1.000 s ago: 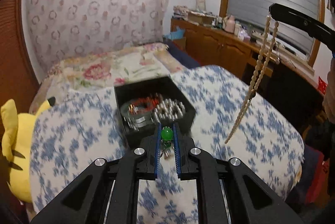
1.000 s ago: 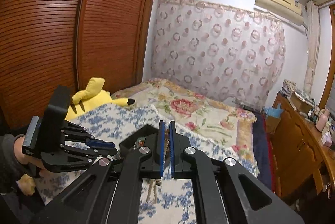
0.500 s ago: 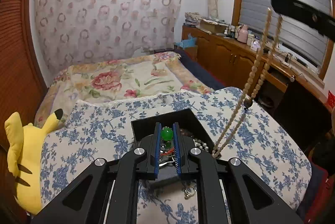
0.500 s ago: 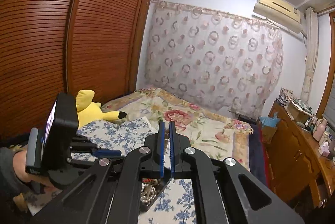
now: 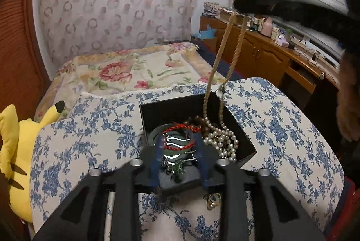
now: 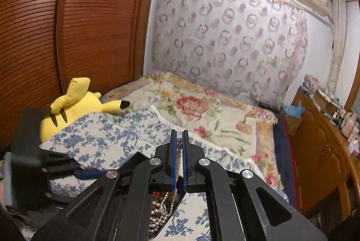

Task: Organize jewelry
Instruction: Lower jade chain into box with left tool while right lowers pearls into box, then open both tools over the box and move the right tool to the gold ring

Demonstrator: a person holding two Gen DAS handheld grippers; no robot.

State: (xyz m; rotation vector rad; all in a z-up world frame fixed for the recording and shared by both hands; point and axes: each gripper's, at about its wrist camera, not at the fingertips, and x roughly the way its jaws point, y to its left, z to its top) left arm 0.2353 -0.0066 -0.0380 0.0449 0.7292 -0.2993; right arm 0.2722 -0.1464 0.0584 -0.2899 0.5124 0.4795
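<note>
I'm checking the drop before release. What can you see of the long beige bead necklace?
The long beige bead necklace is a doubled strand of small tan beads, hanging taut from the right gripper, whose jaws pinch it at the top. Its two lines run down into the black box, where the lower end meets the white pearls already piled there. Its very end is hidden among them.

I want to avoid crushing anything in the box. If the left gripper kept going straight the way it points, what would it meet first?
Most likely the bangles and red cord bracelet piled in the black box. The left gripper, its jaws apart, already points into that pile; depth is unclear, so contact may be very near.
</note>
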